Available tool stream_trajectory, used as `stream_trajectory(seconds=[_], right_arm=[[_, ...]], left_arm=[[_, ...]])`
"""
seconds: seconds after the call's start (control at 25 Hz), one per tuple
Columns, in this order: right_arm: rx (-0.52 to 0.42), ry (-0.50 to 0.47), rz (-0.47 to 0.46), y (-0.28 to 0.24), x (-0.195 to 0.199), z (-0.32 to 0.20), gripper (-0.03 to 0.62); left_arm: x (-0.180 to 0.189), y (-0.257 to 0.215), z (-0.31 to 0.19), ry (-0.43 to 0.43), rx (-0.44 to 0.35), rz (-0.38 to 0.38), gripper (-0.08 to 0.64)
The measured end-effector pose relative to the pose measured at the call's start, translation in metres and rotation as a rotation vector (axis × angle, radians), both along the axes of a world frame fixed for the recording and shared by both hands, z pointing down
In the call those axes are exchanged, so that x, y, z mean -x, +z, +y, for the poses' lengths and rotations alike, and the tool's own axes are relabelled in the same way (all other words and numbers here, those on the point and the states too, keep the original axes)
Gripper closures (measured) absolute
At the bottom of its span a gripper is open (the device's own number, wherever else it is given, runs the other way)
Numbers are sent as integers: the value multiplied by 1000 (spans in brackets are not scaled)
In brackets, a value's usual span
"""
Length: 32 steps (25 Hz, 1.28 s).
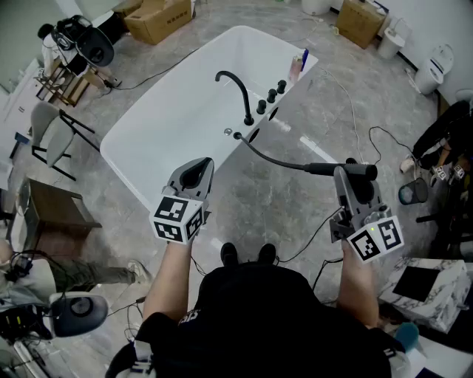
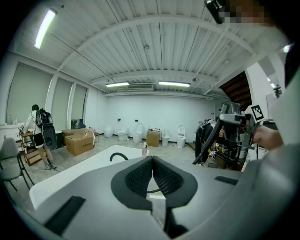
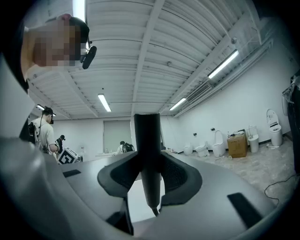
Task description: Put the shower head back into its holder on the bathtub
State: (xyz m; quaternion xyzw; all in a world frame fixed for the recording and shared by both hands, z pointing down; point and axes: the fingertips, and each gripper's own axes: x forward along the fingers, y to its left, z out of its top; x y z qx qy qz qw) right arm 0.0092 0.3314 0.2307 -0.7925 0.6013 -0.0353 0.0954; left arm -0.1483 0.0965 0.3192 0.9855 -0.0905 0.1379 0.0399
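A white bathtub (image 1: 170,125) stands ahead of me, with a black curved faucet (image 1: 238,92) and black knobs (image 1: 271,94) on its right rim. From that rim a black hose (image 1: 277,159) runs to the black shower head (image 1: 353,169). My right gripper (image 1: 352,177) is shut on the shower head's handle (image 3: 147,140), which stands upright between the jaws, to the right of the tub and off its rim. Near the tub's front corner my left gripper (image 1: 197,170) is shut and holds nothing; its pads (image 2: 140,176) meet.
Cardboard boxes (image 1: 159,18) lie beyond the tub and a chair (image 1: 52,133) stands at its left. Cables (image 1: 355,111) trail over the grey floor at the right. Toilets (image 2: 137,133) line the far wall, and a person (image 2: 36,133) stands at the left.
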Motion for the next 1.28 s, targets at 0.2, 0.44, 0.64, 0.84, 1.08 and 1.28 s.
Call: stream_trajectory(seconds=[0.2, 0.44, 0.64, 0.84, 1.08, 1.28], right_arm=[[-5, -2, 5, -1, -9, 10, 445], [-5, -43, 16, -10, -19, 21, 445], [3, -85, 17, -8, -21, 27, 445], [6, -106, -18, 0, -27, 18, 443], [22, -98, -29, 11, -62, -19, 443], [34, -88, -16, 13, -101, -82, 443]], left_arm=[[-4, 2, 15, 0, -3, -4, 543], [-15, -6, 37, -14, -12, 1, 543], [-20, -6, 55, -35, -14, 4, 543], [-20, 2, 56, -46, -13, -10, 543], [-41, 27, 19, -74, 15, -15, 543], [-74, 46, -45, -96, 38, -11, 544]])
